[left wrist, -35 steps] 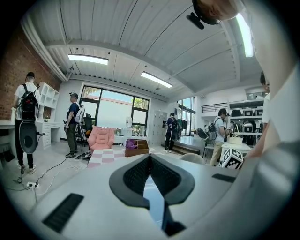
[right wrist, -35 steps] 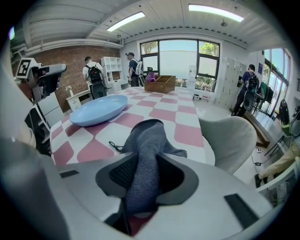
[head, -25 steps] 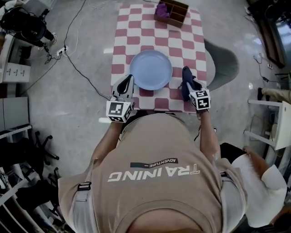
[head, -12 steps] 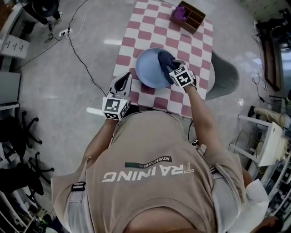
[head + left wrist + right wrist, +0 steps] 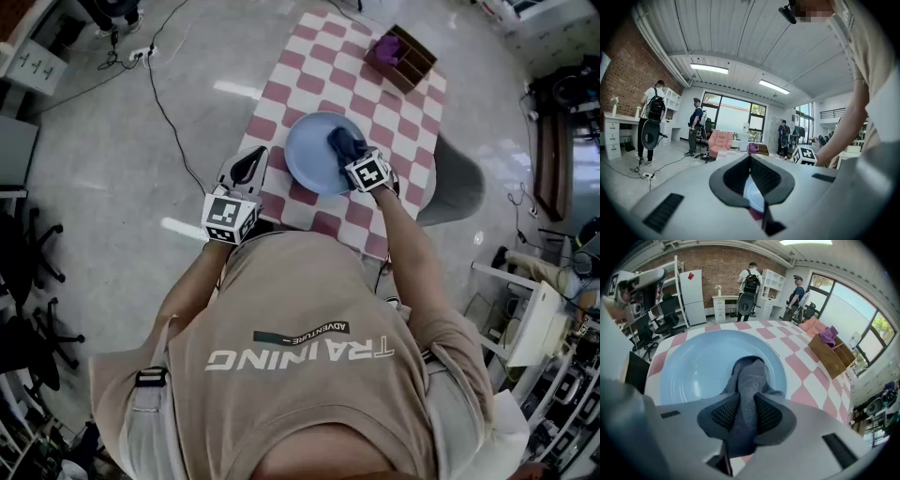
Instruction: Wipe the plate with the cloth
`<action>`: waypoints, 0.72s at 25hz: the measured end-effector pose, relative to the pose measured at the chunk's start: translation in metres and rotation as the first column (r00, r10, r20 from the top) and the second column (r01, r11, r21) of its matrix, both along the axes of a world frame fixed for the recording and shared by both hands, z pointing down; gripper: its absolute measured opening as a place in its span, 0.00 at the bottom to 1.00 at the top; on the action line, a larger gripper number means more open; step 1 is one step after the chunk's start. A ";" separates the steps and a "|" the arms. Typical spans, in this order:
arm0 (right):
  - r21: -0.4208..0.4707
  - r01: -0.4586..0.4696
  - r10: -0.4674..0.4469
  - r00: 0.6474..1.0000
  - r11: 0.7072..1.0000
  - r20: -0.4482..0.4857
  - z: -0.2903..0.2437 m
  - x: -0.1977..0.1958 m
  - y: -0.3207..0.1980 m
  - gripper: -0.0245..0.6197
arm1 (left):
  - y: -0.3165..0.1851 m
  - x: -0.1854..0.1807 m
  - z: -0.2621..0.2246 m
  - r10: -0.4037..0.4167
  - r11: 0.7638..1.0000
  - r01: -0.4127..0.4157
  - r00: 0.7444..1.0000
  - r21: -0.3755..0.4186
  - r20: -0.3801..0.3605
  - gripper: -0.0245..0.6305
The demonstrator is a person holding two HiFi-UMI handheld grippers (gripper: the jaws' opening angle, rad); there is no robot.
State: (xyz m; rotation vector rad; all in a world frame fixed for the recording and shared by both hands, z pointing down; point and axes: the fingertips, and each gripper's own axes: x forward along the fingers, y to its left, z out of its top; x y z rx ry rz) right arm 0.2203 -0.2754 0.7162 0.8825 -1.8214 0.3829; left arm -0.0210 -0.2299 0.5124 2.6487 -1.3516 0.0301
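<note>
A pale blue plate (image 5: 314, 150) lies on the red-and-white checked table (image 5: 352, 94), near its front edge. My right gripper (image 5: 349, 152) points steeply down over the plate's right half and is shut on a dark grey cloth (image 5: 345, 142). In the right gripper view the cloth (image 5: 749, 376) is pinched between the pads and hangs onto the plate (image 5: 698, 366). My left gripper (image 5: 251, 161) hovers level at the table's front left corner, beside the plate and apart from it. Its jaws meet at the tips with nothing held; a sliver of plate (image 5: 752, 197) shows past them.
A wooden compartment box (image 5: 412, 58) with a purple thing (image 5: 384, 49) in it stands at the table's far right corner. A grey chair (image 5: 455, 183) sits right of the table. Cables (image 5: 164, 103) run over the floor at the left. Several people (image 5: 651, 122) stand farther off.
My right gripper has carried the cloth from the table's front right edge onto the plate and tipped further down. The left gripper has shifted a little beside the table's corner.
</note>
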 end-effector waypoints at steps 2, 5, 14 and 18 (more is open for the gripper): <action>0.003 0.003 -0.003 1.000 1.000 0.016 0.000 -0.003 0.003 0.21 | -0.002 0.001 0.001 0.004 1.000 -0.004 1.000 -0.002 -0.002 0.06; -0.019 0.013 -0.013 1.000 1.000 0.022 -0.003 -0.014 0.023 0.21 | -0.005 0.003 0.001 0.015 1.000 -0.015 1.000 0.000 -0.009 0.06; -0.021 0.080 -0.076 0.987 0.997 0.144 -0.001 -0.099 0.046 0.21 | -0.018 0.001 0.004 0.032 0.999 -0.032 0.999 -0.015 -0.033 0.06; -0.037 0.169 -0.163 0.978 0.985 0.127 -0.003 -0.130 0.039 0.21 | -0.025 -0.005 0.003 0.030 0.999 -0.030 0.999 -0.013 -0.028 0.06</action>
